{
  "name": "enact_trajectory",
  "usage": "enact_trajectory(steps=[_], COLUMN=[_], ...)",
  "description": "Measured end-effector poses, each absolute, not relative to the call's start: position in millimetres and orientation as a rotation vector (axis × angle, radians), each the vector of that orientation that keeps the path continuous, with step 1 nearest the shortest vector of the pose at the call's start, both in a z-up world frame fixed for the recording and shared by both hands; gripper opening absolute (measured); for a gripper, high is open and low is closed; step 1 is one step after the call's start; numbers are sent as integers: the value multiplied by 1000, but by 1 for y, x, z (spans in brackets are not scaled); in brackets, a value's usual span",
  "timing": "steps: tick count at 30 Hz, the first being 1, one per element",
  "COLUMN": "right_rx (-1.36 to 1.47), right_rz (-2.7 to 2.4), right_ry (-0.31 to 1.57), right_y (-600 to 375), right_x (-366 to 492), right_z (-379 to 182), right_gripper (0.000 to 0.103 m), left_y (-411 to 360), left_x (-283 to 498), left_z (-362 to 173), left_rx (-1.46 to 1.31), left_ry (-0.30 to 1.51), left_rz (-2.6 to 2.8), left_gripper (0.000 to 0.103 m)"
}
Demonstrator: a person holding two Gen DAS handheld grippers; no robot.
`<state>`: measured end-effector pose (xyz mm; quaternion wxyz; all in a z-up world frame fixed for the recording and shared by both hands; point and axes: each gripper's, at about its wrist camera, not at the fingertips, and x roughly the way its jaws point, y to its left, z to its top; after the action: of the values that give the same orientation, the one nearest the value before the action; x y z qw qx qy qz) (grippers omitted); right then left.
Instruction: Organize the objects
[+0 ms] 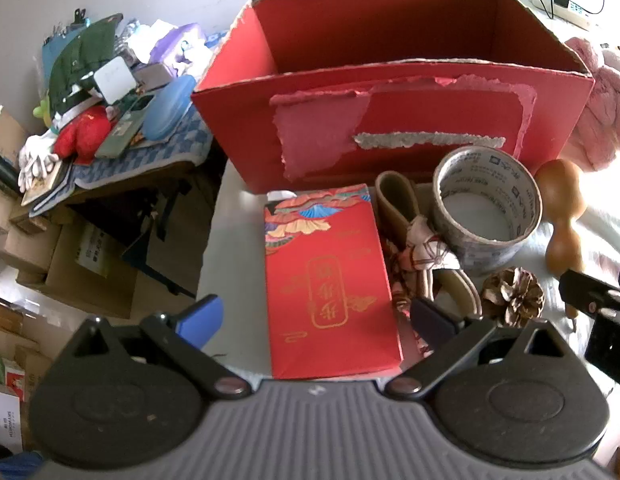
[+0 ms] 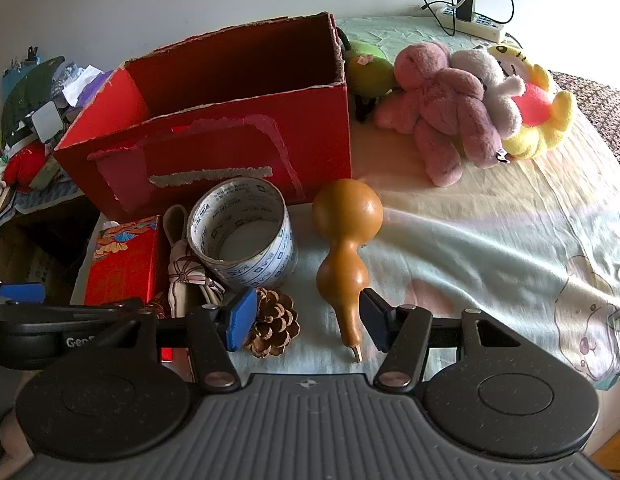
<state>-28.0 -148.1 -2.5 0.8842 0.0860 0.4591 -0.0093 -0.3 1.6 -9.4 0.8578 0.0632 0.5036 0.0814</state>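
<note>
A red cardboard box stands open-topped at the back of the bed. In front of it lie a flat red gift box, a tan slipper with a bow, a tape roll, a pine cone and a brown gourd. My left gripper is open wide, straddling the gift box's near end without touching it. My right gripper is open around the gourd's thin stem end, with the pine cone beside its left pad.
Plush toys lie on the bedsheet right of the cardboard box, and a power strip with cables sits behind them. A cluttered side table stands to the left, with cardboard cartons on the floor below.
</note>
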Motion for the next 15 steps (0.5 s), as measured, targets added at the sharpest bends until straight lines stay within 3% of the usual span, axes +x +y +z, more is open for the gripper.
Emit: enact_trajectory(steps=[15], right_rx=[194], right_rz=[-26], right_ry=[940], right_y=[-153], right_x=[-29], right_z=[1], right_gripper=[60], left_y=[-3], left_x=[3], left_z=[-4], left_rx=[131], left_ry=[1082], left_rz=[140], left_gripper=[100])
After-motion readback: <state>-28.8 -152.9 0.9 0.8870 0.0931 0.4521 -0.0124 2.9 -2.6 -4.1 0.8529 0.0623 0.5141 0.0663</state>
